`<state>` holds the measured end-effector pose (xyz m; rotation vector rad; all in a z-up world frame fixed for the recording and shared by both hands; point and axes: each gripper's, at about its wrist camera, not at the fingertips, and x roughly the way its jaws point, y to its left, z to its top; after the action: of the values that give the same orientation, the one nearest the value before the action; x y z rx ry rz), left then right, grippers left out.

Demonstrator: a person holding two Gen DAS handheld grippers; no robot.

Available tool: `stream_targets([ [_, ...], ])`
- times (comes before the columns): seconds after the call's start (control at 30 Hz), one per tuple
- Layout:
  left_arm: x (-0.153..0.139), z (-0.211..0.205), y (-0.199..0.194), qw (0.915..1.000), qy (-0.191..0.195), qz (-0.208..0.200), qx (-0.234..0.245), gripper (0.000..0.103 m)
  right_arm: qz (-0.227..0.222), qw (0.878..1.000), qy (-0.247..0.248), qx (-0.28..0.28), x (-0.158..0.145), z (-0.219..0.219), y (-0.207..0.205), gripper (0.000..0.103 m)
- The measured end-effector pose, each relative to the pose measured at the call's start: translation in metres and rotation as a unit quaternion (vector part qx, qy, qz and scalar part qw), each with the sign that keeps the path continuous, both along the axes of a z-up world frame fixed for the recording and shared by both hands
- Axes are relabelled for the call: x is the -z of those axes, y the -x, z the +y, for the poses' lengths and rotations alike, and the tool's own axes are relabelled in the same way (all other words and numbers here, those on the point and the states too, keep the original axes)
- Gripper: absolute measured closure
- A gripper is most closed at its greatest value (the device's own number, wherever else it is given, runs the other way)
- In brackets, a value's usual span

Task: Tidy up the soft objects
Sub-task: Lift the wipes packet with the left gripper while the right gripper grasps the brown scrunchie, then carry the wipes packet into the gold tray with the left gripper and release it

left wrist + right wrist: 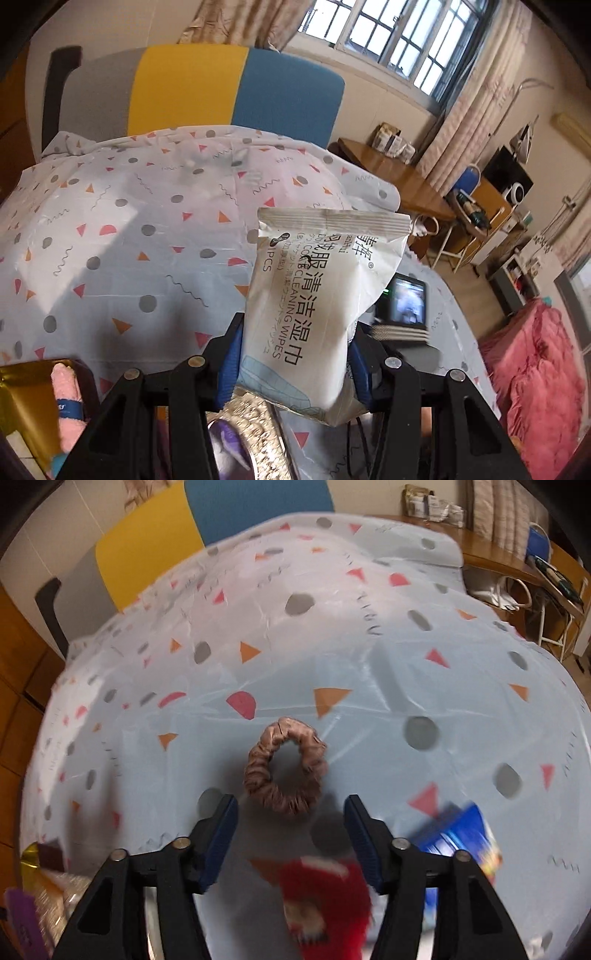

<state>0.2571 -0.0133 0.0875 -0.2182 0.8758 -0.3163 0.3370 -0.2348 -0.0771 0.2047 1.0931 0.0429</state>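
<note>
In the left wrist view my left gripper (pixel 293 358) is shut on a white pack of cleaning wipes (pixel 314 302), which hangs lifted above the patterned tablecloth (pixel 110 229). A rolled pink towel (pixel 66 398) lies in a gold box (pixel 22 391) at the lower left. In the right wrist view my right gripper (pixel 290 823) stands open above the cloth, with a brown scrunchie (pixel 286 768) lying flat just beyond its fingertips and untouched. A red soft item (pixel 321 897) lies blurred below the gripper, between its arms. A blue packet (pixel 461 842) lies at the right.
A chair with grey, yellow and blue panels (pixel 192 88) stands behind the table. A tablet (pixel 406 302) rests on stacked items at the table's right side. A wooden desk (pixel 399 173) and a pink bedspread (pixel 535 369) lie beyond. A glittery tray (pixel 255 435) sits under my left gripper.
</note>
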Motion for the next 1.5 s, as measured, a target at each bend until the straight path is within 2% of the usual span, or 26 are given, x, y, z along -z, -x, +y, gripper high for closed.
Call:
stream_targets([
  [0.03,-0.003,0.005,0.003,1.0,0.0,-0.007,-0.001,0.052,0.009,1.0,0.01,0.004,0.007,0.002,-0.008,0.031],
  [0.17,-0.006,0.024,0.012,0.9998,0.014,-0.012,-0.01,0.052,0.023,0.999,0.033,0.015,0.019,0.006,-0.025,0.031],
  [0.23,-0.006,0.033,0.014,0.9996,0.017,-0.013,-0.017,0.052,0.023,0.998,0.055,0.003,0.023,0.013,-0.03,0.031],
  [0.3,-0.005,0.041,0.016,0.9994,0.025,-0.007,-0.023,0.052,0.021,0.996,0.086,-0.011,0.024,0.022,-0.029,0.048],
  [0.33,-0.005,0.046,0.017,0.9991,0.031,-0.004,-0.027,0.052,0.013,0.995,0.093,-0.025,0.023,0.028,-0.027,0.069],
  [0.37,-0.006,0.049,0.018,0.999,0.033,-0.005,-0.031,0.052,0.011,0.995,0.093,-0.041,0.021,0.034,-0.024,0.08],
  [0.57,-0.011,0.079,0.034,0.9973,0.047,-0.009,-0.056,0.052,0.025,0.987,0.1,-0.121,0.023,0.062,0.007,0.08],
  [0.9,-0.006,0.157,0.08,0.991,0.057,-0.018,-0.119,0.051,0.055,0.977,0.121,-0.166,0.025,0.066,0.069,0.08],
  [1.2,0.033,0.218,0.139,0.982,0.001,-0.025,-0.187,0.051,0.056,0.982,0.096,-0.151,0.026,0.054,0.12,0.077],
  [1.4,0.066,0.241,0.178,0.9741,-0.027,-0.02,-0.223,0.051,0.025,0.986,0.092,-0.137,0.027,0.046,0.152,0.077],
  [1.5,0.081,0.248,0.197,0.9701,-0.044,-0.02,-0.238,0.051,-0.001,0.983,0.112,-0.142,0.027,0.047,0.168,0.077],
])
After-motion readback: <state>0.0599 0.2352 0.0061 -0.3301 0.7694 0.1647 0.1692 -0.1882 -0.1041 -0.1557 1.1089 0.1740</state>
